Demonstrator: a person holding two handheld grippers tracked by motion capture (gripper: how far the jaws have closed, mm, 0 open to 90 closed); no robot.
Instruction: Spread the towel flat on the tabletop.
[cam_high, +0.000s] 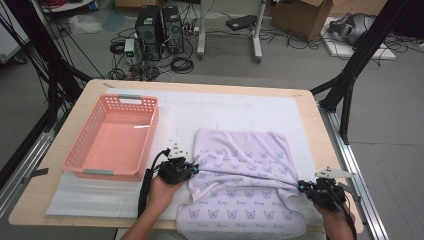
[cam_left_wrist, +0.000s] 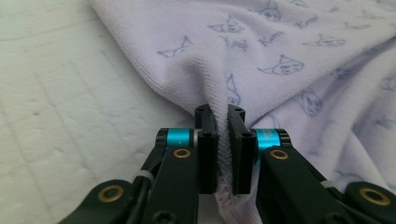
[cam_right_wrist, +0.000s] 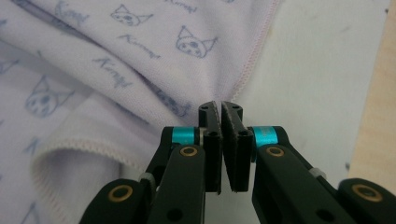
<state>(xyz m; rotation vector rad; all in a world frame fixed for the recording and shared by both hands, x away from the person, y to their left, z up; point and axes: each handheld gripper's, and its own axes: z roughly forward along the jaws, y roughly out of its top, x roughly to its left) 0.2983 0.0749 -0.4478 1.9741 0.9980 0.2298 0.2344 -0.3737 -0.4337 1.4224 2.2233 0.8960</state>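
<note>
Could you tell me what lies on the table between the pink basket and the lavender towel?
Only bare white mat separates the pink basket from the lavender towel, as the high view shows.

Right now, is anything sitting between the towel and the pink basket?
Nothing visible. The towel lies right of the pink basket, with bare white mat between them. Both claws, left and right, pinch its edges.

Pink basket (cam_high: 112, 135) standing as a wall just left of the left gripper (cam_high: 176, 169), bare white mat (cam_high: 220, 107) open beyond the lavender towel (cam_high: 240, 175), narrow strip free beside the right gripper (cam_high: 320, 189) toward the table edge (cam_high: 327, 150)
</note>
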